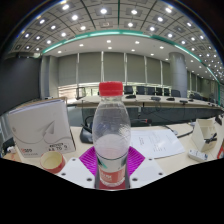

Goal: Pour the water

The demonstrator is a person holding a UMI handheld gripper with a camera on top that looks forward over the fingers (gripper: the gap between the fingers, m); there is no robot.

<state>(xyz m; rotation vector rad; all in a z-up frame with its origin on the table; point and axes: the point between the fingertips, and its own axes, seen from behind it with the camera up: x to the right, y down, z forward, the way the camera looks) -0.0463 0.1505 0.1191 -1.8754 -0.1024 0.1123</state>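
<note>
One bottle, red-capped, clear and upright, stands between the fingers of the gripper; both purple pads press its lower sides, clamped. A white box stands left of it on the surface, a red-rimmed cup just before the box, papers right. Beyond: desks, chairs, ceiling lights.

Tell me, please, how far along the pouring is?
Done: the gripper is shut on the bottle, both pads pressing it. In hand: the bottle is upright, red cap on. Left: uncapping and pouring, perhaps into the cup beside it.
</note>
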